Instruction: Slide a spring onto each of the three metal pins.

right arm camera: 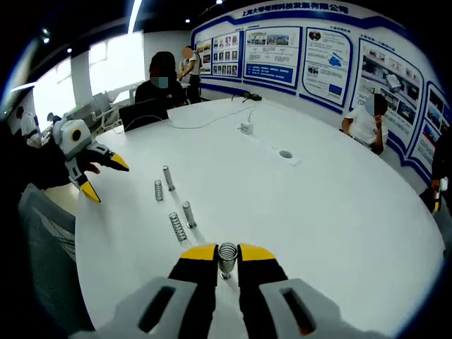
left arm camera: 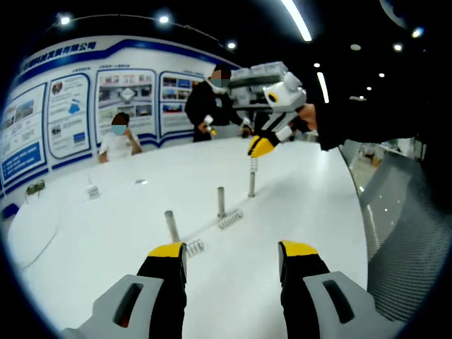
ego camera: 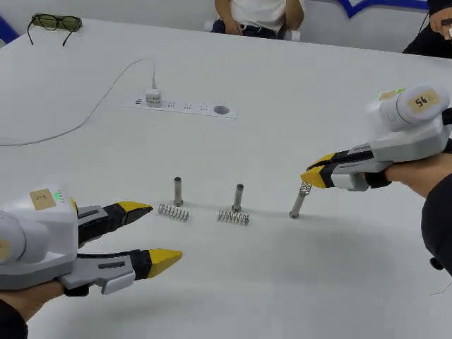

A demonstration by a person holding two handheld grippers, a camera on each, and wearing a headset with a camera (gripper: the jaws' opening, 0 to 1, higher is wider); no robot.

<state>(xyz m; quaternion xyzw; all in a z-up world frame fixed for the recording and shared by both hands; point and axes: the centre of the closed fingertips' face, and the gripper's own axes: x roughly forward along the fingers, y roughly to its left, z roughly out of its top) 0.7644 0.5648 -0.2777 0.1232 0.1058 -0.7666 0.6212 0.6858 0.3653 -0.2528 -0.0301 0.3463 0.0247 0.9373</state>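
Three metal pins stand in a row on the white table [ego camera: 296,106]: left pin [ego camera: 178,191], middle pin [ego camera: 239,197], right pin [ego camera: 296,207]. One loose spring [ego camera: 173,212] lies by the left pin, another spring [ego camera: 233,217] by the middle pin. My right gripper [ego camera: 314,176] is shut on a third spring [ego camera: 305,188], whose lower end sits over the tilted right pin's top. In the right gripper view that spring [right arm camera: 227,258] shows end-on between the yellow tips. My left gripper [ego camera: 152,233] hovers open at the near left, short of the left pin [left arm camera: 171,226], holding nothing.
A white power strip [ego camera: 180,106] with a plugged charger and a cable lies further back on the table. Dark glasses [ego camera: 55,22] rest at the far left corner. A person [ego camera: 258,14] sits at the far edge, and others stand beyond the table.
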